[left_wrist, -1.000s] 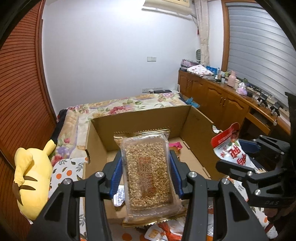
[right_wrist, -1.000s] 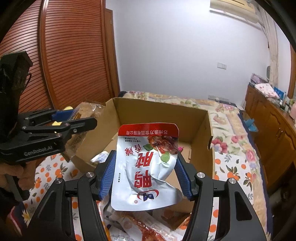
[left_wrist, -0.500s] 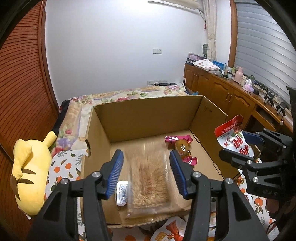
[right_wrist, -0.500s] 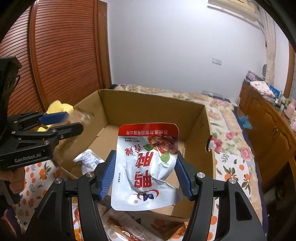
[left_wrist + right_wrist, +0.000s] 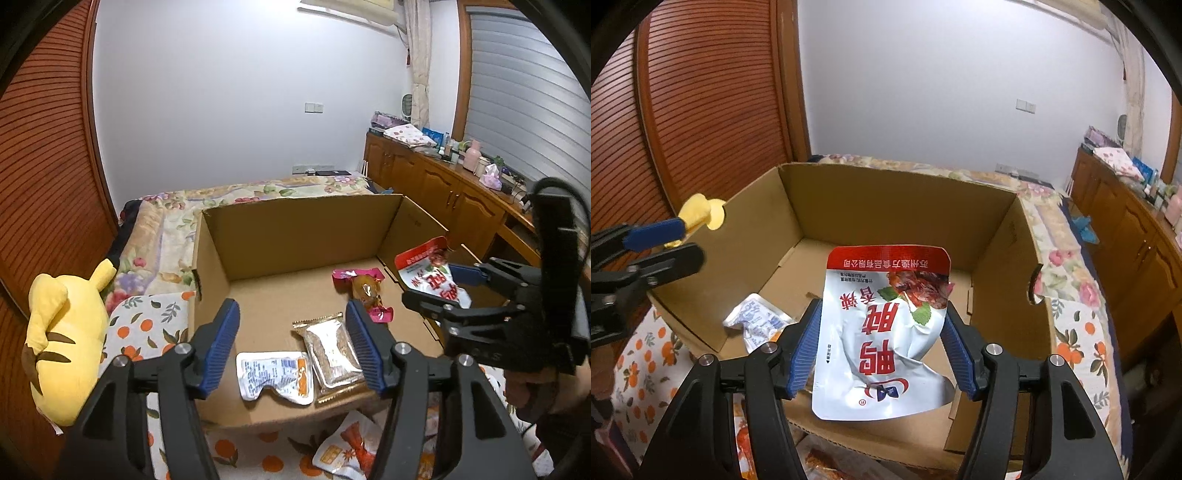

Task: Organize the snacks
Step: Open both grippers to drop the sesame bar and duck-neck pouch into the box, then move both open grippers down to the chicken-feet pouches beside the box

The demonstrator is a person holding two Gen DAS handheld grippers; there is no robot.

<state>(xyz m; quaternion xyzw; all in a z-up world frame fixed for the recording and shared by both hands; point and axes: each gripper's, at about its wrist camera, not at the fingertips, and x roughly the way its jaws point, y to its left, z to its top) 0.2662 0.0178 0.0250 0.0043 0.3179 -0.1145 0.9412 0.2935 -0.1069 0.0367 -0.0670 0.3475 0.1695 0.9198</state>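
Silver pouch (image 5: 886, 332), red top band, red lettering – clamped between right gripper (image 5: 881, 347) pads, jaws easing apart, over near right of cardboard box (image 5: 295, 236). Box holds 3 packs: grain bar (image 5: 334, 354), white sachet (image 5: 275, 374), pink-wrapped snack (image 5: 365, 291). Left gripper (image 5: 293, 347) empty, jaws widening – bar lies below, not gripped.

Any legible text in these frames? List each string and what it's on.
"鸭肫": large red print, upside down in the right wrist view, on the red-and-silver foil pouch.
"香辣": smaller red print beside it.
"苏州逸方食品有限公司": apparently, on its red top band.
Fine print on that pouch, the white-and-blue sachet and the clear grain bar wrapper: too small to read.
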